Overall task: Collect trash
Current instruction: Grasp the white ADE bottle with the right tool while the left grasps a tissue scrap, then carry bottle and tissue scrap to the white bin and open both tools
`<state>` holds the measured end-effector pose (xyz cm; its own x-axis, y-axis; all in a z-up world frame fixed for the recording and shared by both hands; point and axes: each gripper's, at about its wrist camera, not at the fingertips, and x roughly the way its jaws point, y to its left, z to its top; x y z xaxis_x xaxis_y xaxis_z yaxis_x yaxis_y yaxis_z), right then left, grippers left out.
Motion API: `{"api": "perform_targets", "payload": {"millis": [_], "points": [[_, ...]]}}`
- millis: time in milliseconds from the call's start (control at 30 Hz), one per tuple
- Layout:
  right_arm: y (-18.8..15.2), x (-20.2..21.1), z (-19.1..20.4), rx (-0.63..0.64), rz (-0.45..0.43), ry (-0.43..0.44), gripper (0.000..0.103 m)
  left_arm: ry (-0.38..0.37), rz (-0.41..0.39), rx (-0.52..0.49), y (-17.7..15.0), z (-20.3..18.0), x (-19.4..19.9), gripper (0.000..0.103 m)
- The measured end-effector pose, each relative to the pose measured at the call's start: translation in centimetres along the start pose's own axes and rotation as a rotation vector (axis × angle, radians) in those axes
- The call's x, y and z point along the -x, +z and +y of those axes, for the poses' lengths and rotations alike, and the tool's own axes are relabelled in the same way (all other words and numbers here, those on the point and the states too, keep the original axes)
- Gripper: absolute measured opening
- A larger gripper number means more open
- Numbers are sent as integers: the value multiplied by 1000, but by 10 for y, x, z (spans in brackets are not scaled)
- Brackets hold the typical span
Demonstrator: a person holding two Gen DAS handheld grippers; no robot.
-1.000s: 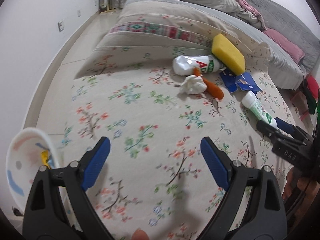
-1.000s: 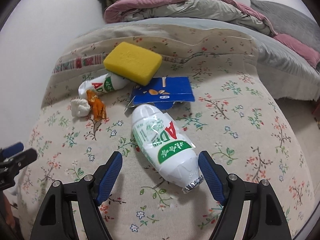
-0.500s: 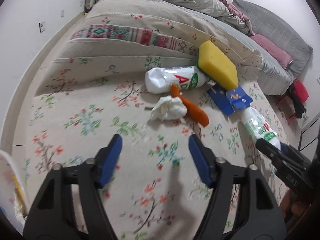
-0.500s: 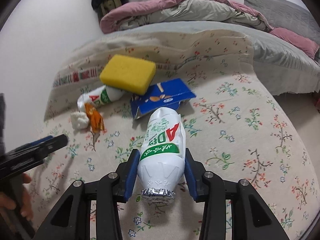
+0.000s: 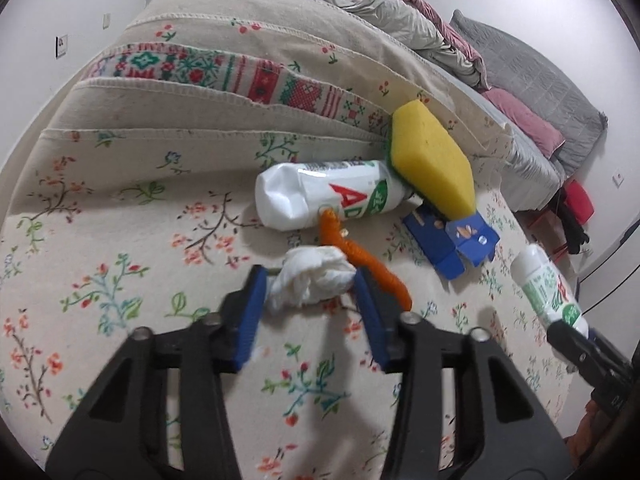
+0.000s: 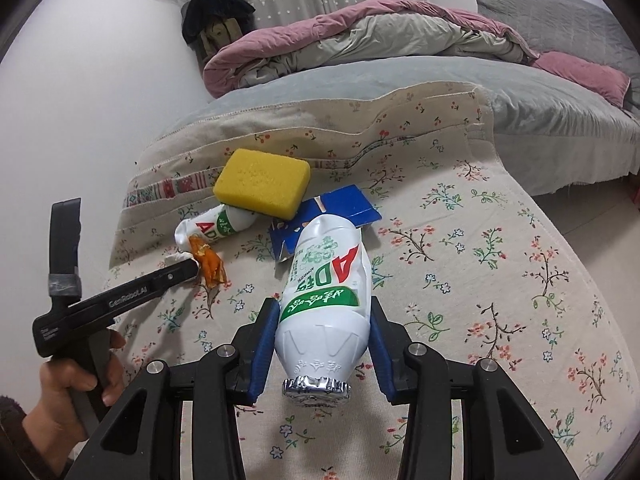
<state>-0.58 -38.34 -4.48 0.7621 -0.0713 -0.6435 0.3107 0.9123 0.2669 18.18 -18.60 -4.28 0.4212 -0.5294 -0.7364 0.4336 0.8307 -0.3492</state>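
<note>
My right gripper [image 6: 322,312] is shut on a crushed white AD bottle [image 6: 328,292], foil cap toward me, lifted a little off the floral cloth; the bottle also shows in the left wrist view [image 5: 548,284]. My left gripper [image 5: 309,284] has its blue pads on both sides of a crumpled white tissue [image 5: 310,282]; the pads touch or nearly touch it. An orange wrapper [image 5: 360,256] lies right of the tissue. A second white AD bottle [image 5: 324,196] lies beyond, under a yellow sponge [image 5: 432,160]. A torn blue carton [image 5: 452,240] lies to the right.
The floral cloth [image 6: 500,280] covers the foot of a bed. A pink and grey duvet [image 6: 360,36] and pillows [image 6: 580,72] are heaped behind. A white wall [image 6: 80,100] stands on the left. The left gripper's body [image 6: 100,300] and a hand show in the right wrist view.
My left gripper moved forward to the tissue and narrowed around it. My right gripper closed on the near bottle and raised it slightly.
</note>
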Motion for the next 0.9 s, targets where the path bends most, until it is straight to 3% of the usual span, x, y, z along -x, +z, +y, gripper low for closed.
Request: {"api": "perform_targets", "payload": {"millis": [200, 400, 900], "points": [[-2, -2, -3, -29, 8, 0, 43, -3, 10, 24, -1, 2, 2, 21], [-2, 3, 0, -27, -5, 6, 43, 28, 17, -19, -14, 0, 17, 21], [-10, 15, 36, 63, -4, 45, 43, 88, -3, 55, -51, 21, 74, 20]]}}
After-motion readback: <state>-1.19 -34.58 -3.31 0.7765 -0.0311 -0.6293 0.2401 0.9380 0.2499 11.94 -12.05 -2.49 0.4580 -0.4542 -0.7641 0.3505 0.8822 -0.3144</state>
